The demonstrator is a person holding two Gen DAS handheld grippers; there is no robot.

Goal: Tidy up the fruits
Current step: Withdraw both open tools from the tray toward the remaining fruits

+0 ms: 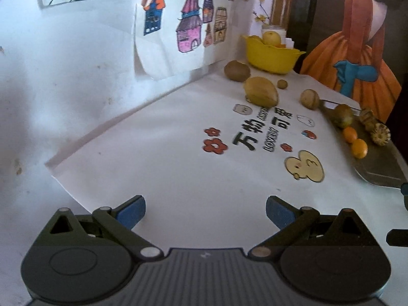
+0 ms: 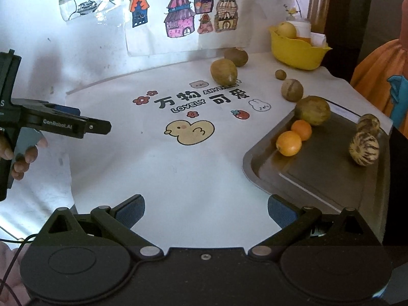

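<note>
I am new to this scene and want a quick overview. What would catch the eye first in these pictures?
The yellow bowl at the far right corner holds a pale yellow fruit. Two small oranges lie together on the metal tray at the right. A cartoon duck is printed on the white mat, and both the left gripper and the right gripper are open and empty.

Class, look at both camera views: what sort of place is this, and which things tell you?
Probably a home, perhaps a child's craft corner: hand-coloured house drawings are taped to the wall, a cartoon duck mat covers the table, and a yellow bowl holds fruit.
</note>
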